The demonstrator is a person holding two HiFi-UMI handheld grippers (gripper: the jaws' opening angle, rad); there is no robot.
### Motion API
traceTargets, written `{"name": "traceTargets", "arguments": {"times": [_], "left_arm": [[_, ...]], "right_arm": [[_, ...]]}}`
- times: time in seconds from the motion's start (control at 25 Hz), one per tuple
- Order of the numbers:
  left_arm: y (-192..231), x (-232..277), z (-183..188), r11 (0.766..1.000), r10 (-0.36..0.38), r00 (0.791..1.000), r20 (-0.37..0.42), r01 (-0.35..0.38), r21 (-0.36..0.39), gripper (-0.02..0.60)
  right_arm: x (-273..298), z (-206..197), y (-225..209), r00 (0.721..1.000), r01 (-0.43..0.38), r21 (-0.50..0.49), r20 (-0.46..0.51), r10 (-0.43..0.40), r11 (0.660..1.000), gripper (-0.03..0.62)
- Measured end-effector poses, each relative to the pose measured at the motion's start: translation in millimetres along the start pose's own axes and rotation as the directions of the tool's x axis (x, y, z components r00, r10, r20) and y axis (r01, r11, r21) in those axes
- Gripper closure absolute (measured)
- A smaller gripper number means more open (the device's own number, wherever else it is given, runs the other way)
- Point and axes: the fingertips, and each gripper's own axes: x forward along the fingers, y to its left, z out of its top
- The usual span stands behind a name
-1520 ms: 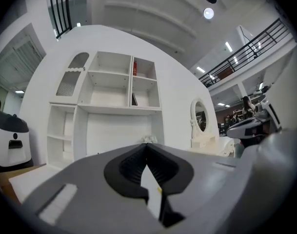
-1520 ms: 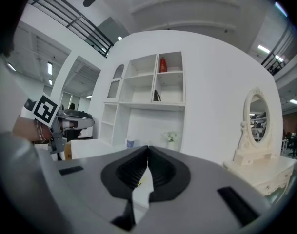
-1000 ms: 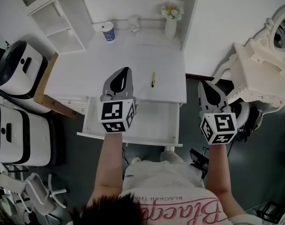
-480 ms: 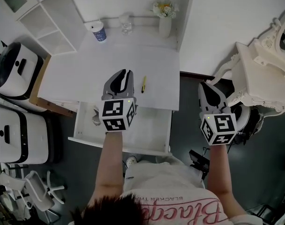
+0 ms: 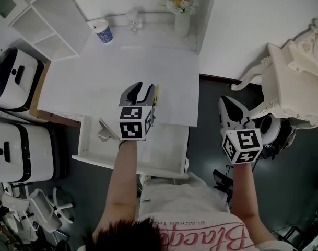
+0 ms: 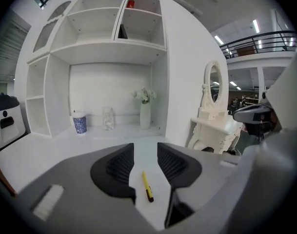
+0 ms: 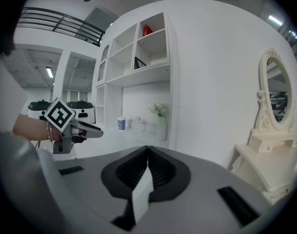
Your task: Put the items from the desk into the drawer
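A yellow pen (image 5: pixel 155 94) lies on the white desk (image 5: pixel 96 82) near its front edge. My left gripper (image 5: pixel 141 90) hovers just over the pen; its jaws have just been opening and now stand open. In the left gripper view the pen (image 6: pixel 147 185) lies on the desk between the two dark pads (image 6: pixel 118 167), and neither pad touches it. The drawer (image 5: pixel 128 163) under the desk is pulled out, with a pale object (image 5: pixel 106 132) in its left part. My right gripper (image 5: pixel 231 109) hangs to the right of the desk over the dark floor, shut and empty.
A blue patterned cup (image 5: pixel 103 31), a glass (image 5: pixel 132 21) and a vase of flowers (image 5: pixel 180 14) stand at the desk's back. Open shelves (image 5: pixel 41 20) rise at the back left. White appliances (image 5: pixel 12 77) stand at the left, an ornate white dressing table (image 5: pixel 294 82) at the right.
My left gripper has come down and moved right to the pen, and its jaws have gone from shut to open. The right gripper stays shut beside the desk.
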Motion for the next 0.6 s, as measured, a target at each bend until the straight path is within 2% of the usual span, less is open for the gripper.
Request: {"name": "traceTargets", "arguments": {"times": [0.24,0.6], "left_arm": [[-3,35,-45,1.000,-0.018,0.988,-0.152,0.018,-0.002,0.428],[-7,65,-110,0.997,-0.052,0.940,-0.338,0.028,-0.074,0.430]], "right_arm": [[9,-23,-7,0.999,-0.011,0.039,-0.052,0.013,0.999,0.585],[15,-44,-11,0.995,-0.014,0.053,-0.102,0.020,0.998,0.585]]}}
